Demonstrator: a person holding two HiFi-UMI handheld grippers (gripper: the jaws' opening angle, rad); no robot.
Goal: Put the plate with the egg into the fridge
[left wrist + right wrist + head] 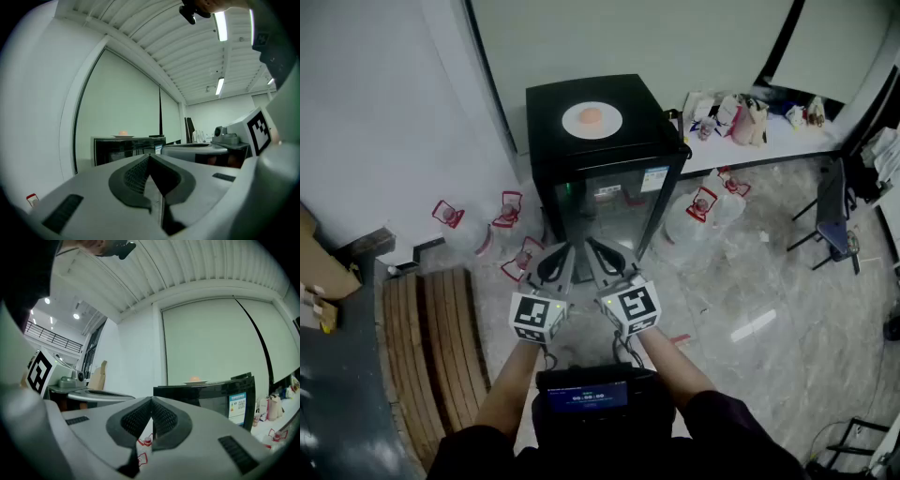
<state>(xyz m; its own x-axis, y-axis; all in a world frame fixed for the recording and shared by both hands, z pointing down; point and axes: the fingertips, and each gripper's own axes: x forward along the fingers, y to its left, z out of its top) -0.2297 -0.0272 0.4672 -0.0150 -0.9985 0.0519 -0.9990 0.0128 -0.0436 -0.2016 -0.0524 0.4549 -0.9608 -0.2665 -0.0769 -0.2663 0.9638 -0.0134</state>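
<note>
A white plate [592,120] with an orange-pink egg [592,115] on it rests on top of a small black fridge [600,159] whose glass door is closed. The plate [123,136] also shows far off in the left gripper view, and the plate [195,382] likewise in the right gripper view. My left gripper [553,263] and right gripper [602,258] are held side by side in front of the fridge, well short of it. Both point level at the fridge. Each is shut with nothing between its jaws.
Several big water bottles with red handles [508,214] lie on the floor on both sides of the fridge. A white counter [769,136] with bags and small items stands at the right. A wooden bench [431,347] is at the left, a black chair [832,211] at the right.
</note>
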